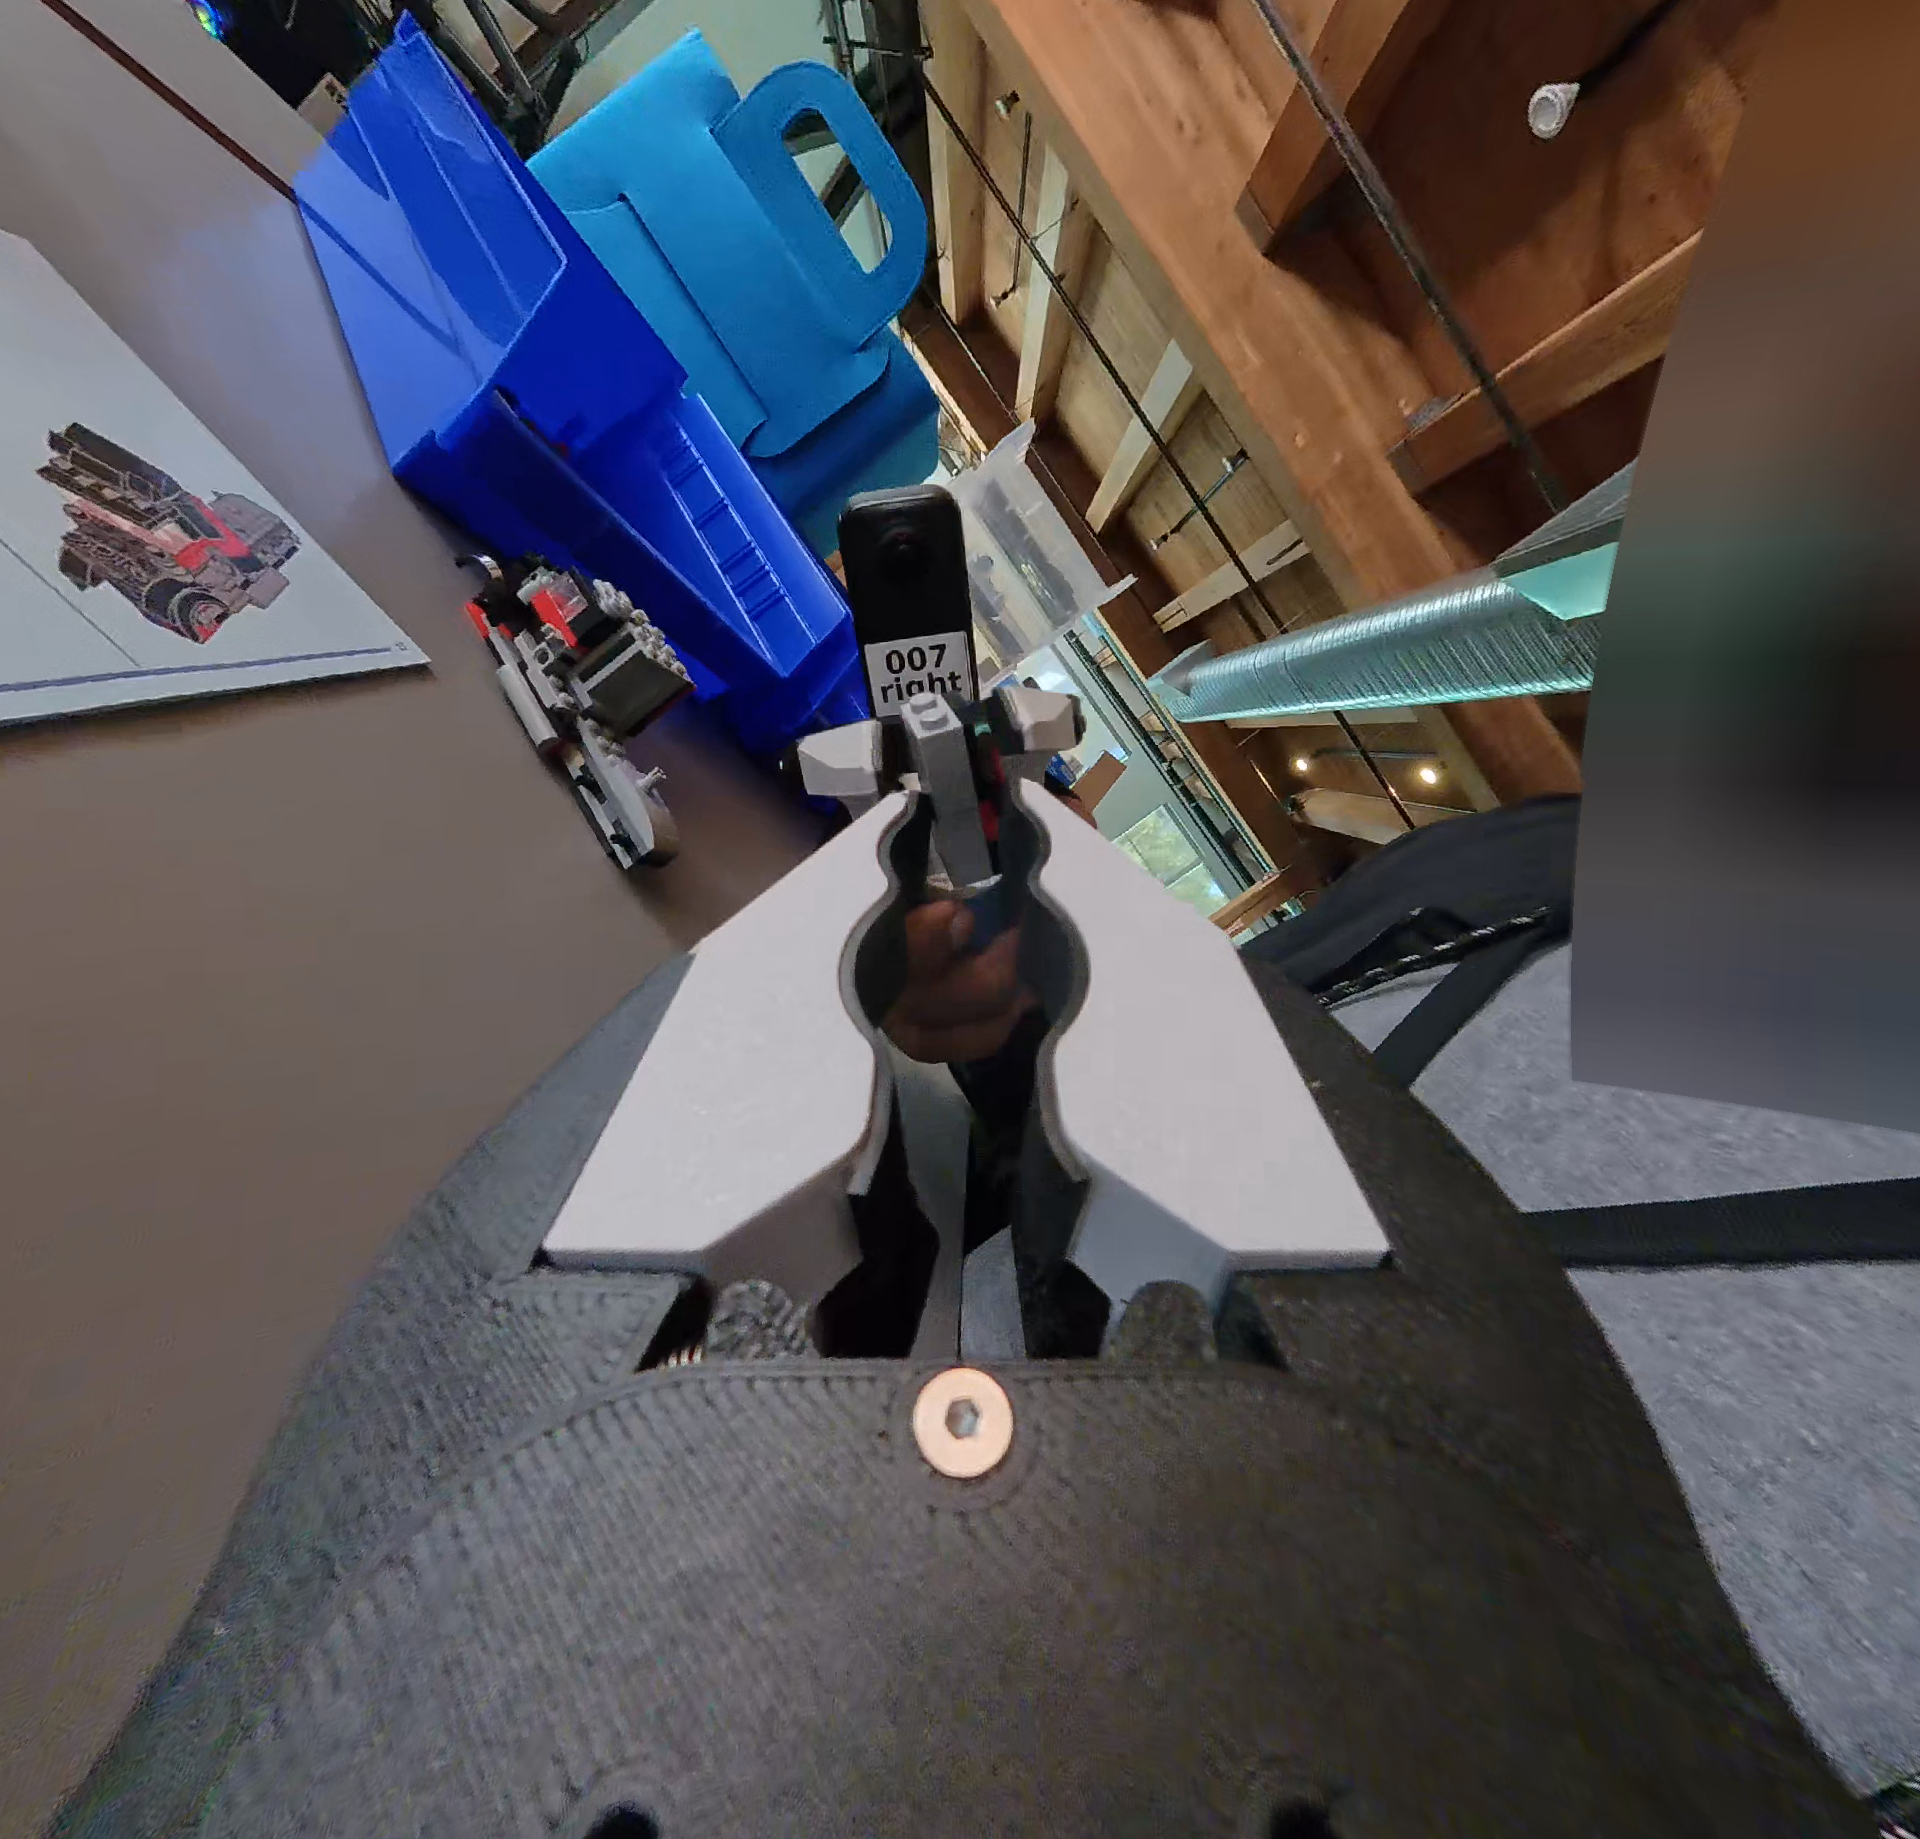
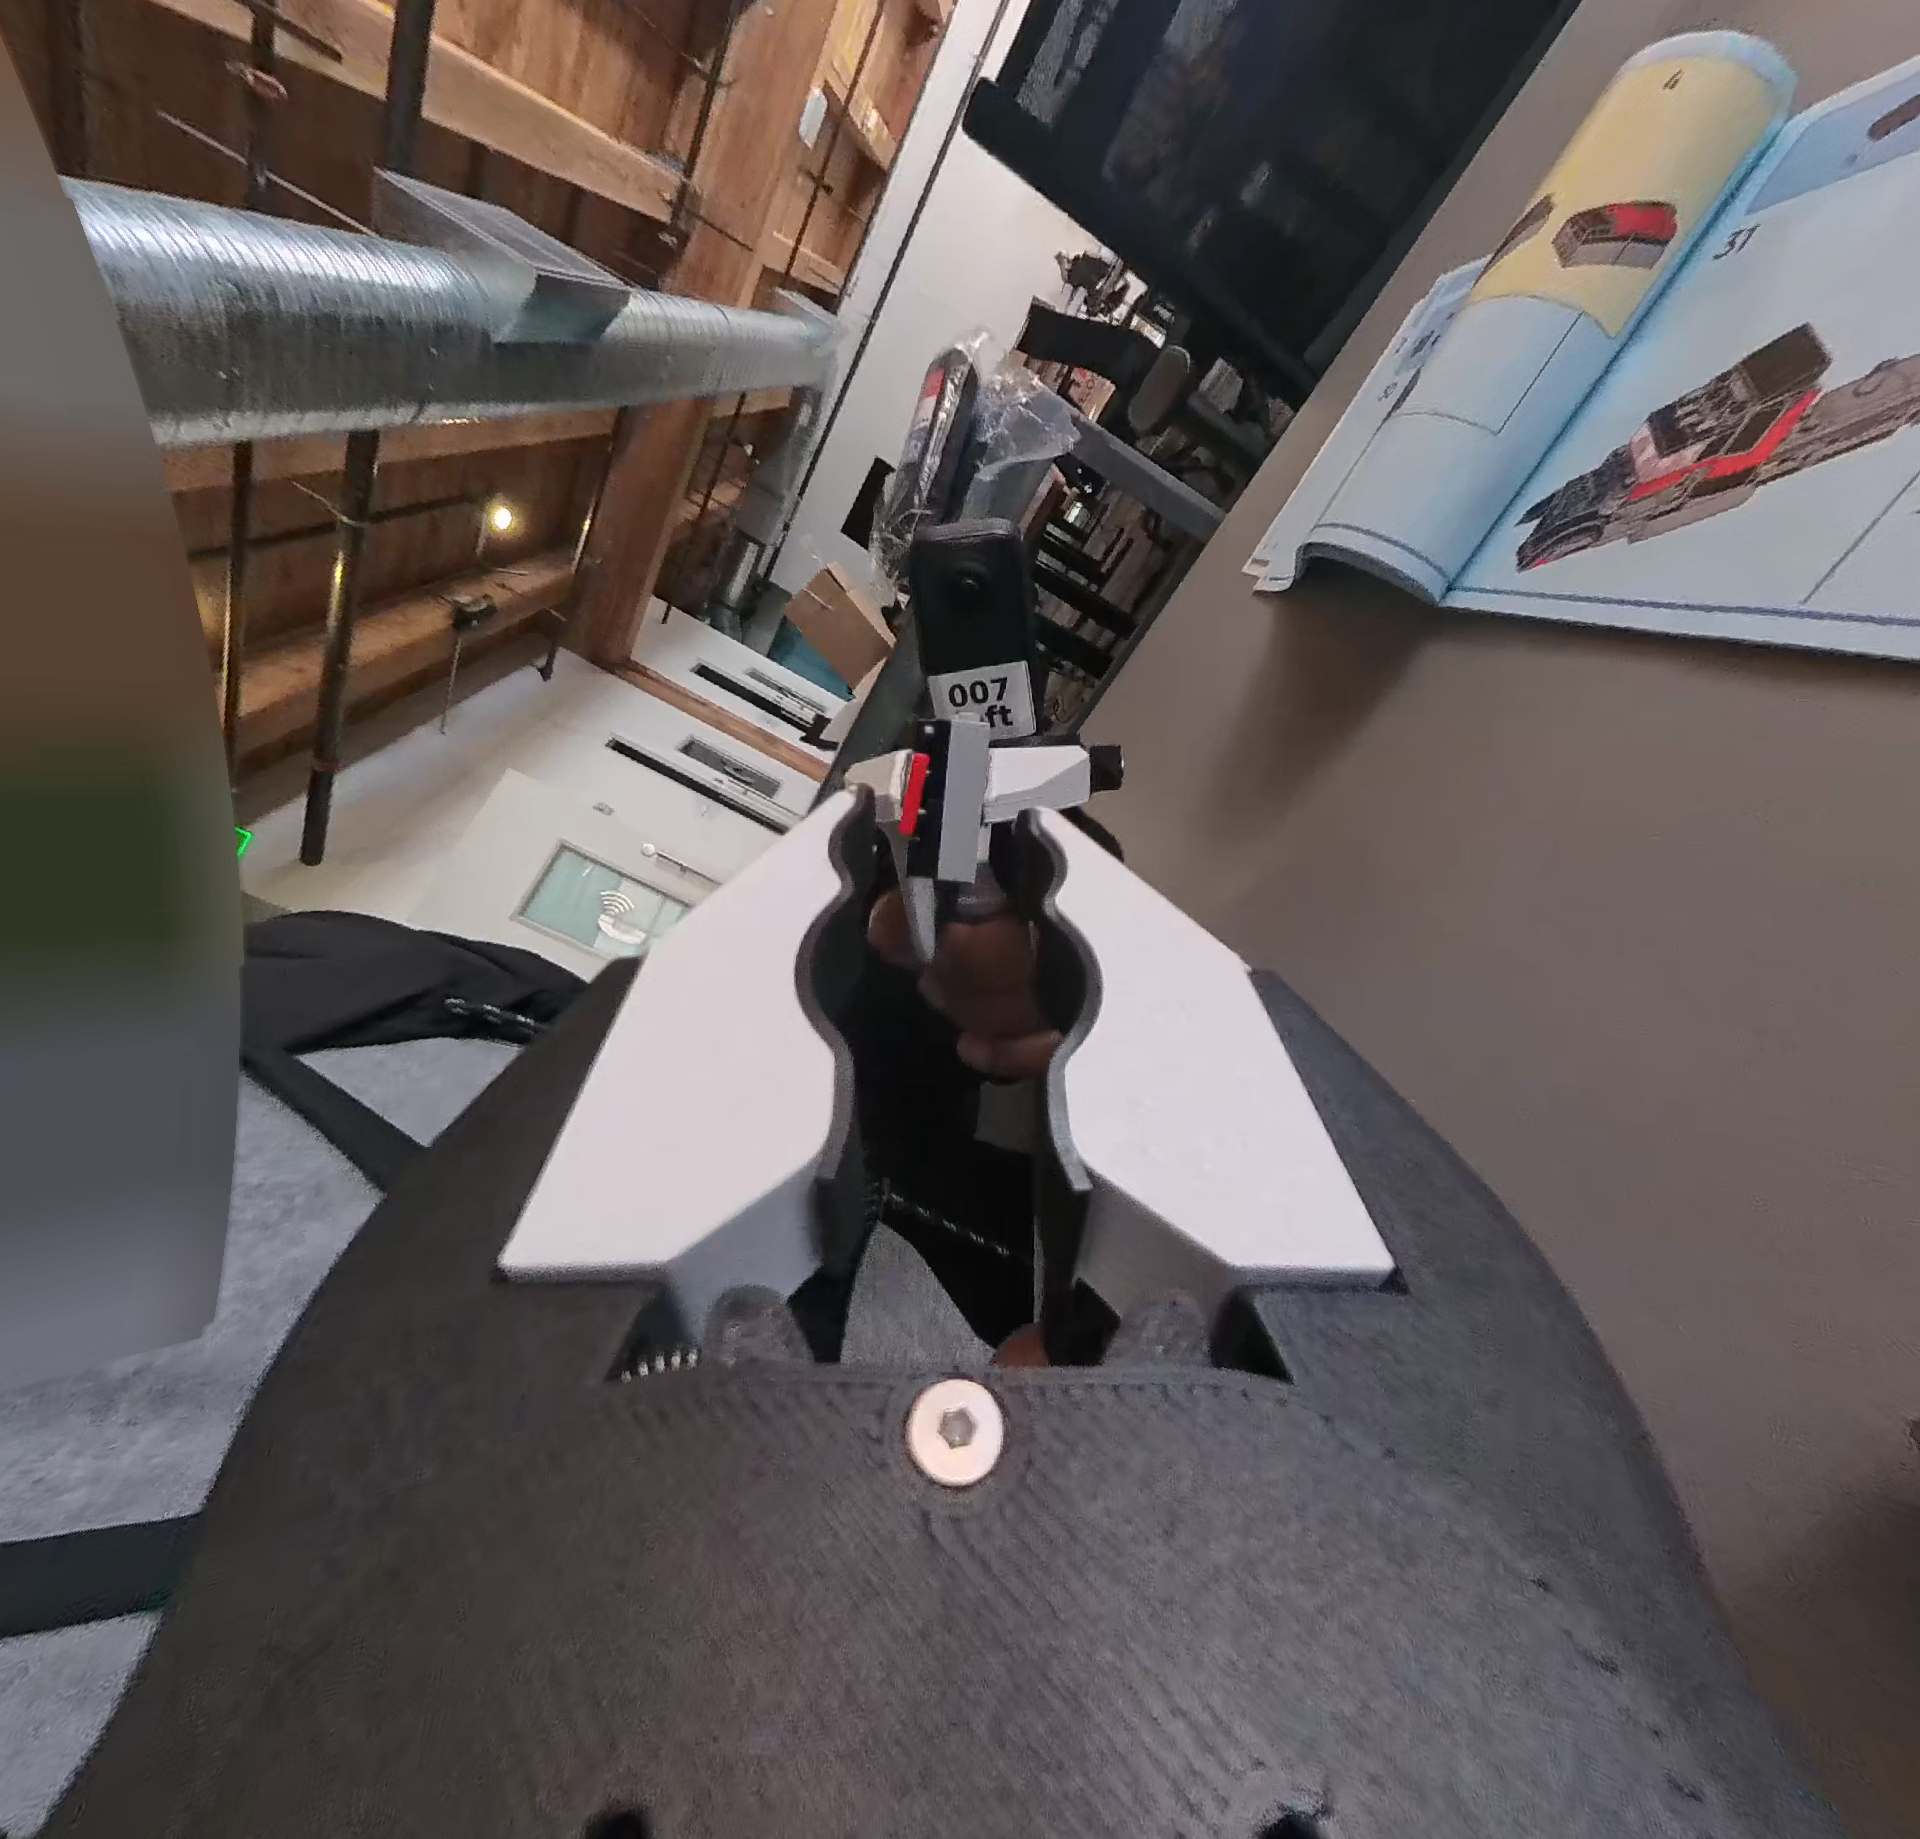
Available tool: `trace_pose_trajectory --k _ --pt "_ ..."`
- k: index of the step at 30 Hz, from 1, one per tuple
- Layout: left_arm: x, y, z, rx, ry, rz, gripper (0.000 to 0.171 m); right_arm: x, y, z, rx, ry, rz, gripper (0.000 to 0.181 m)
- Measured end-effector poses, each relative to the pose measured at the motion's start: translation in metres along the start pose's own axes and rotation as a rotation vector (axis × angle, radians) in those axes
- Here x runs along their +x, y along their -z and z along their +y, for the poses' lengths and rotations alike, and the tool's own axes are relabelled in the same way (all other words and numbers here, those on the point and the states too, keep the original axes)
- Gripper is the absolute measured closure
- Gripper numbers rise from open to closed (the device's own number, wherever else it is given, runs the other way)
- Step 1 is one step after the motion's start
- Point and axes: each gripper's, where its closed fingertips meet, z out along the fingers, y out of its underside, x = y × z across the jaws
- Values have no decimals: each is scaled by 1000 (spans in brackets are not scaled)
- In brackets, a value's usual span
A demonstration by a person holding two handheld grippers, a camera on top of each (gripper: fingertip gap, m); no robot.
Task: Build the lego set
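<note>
My two grippers face each other in the air above the brown table (image 1: 260, 958). My left gripper (image 1: 966, 813) is shut on a small grey lego sub-assembly (image 1: 948, 781). In the right wrist view my right gripper (image 2: 956, 815) is shut on the same sub-assembly (image 2: 961, 802), which shows a red piece on its left side. Each view shows the other gripper's grey fingertips and black camera just beyond the piece. A partly built grey, black and red truck model (image 1: 582, 688) lies on the table to the left. A hand (image 1: 945, 968) shows behind the fingers.
An open instruction booklet (image 1: 156, 542) lies on the table; it also shows in the right wrist view (image 2: 1662, 387). Blue plastic bins (image 1: 520, 355) stand behind the truck model. A blurred patch covers the right edge of the left wrist view. My left and right fingertips are right by each other.
</note>
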Motion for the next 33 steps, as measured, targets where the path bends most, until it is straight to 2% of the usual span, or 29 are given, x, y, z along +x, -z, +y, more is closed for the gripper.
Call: trace_pose_trajectory --k 7,11,33 --pt "0 -5 6 -29 -54 -32 158 -5 -3 10 -43 12 -21 155" --pt "2 -7 7 -29 -71 -26 158 -4 -2 14 -52 14 -23 165" --pt "8 -9 11 -49 -86 22 157 -10 0 19 -86 82 -29 164"
